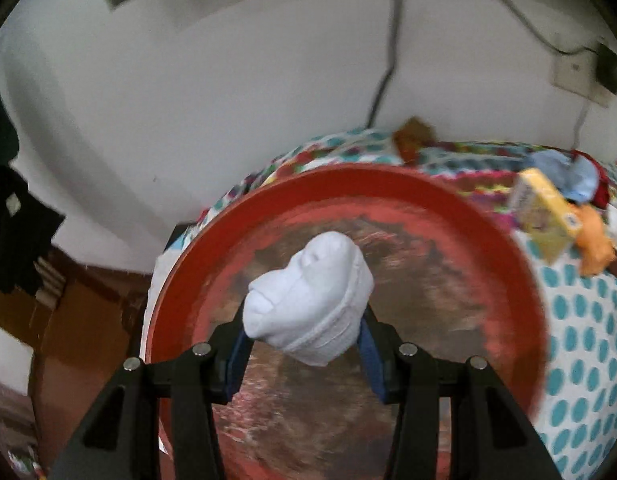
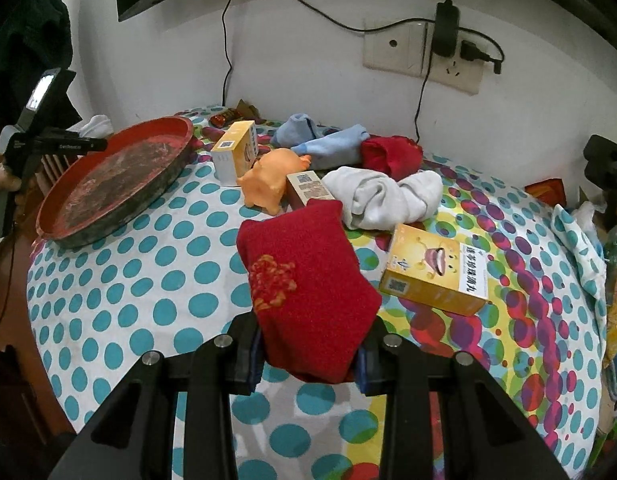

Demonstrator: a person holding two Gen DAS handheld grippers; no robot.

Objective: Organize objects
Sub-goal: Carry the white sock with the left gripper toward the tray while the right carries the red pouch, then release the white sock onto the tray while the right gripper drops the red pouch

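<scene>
A rolled white sock (image 1: pixel 308 300) hangs over the red tray (image 1: pixel 508 248). A folded red sock (image 2: pixel 308 284) hangs at 6 o'clock above the dotted cloth (image 2: pixel 148 280).

Counter (image 2: pixel 120 280) w/ dotted cloth, against wall. On it: red tray (image 2: pixel 108 184) at left edge; upright yellow box (image 2: pixel 234 154), orange toy pig (image 2: pixel 268 184), small box (image 2: pixel 310 190) mid; blue socks (image 2: pixel 320 142), red cloth (image 2: pixel 390 154) behind; white socks (image 2: pixel 382 196); yellow box (image 2: pixel 432 276) flat, right.
</scene>
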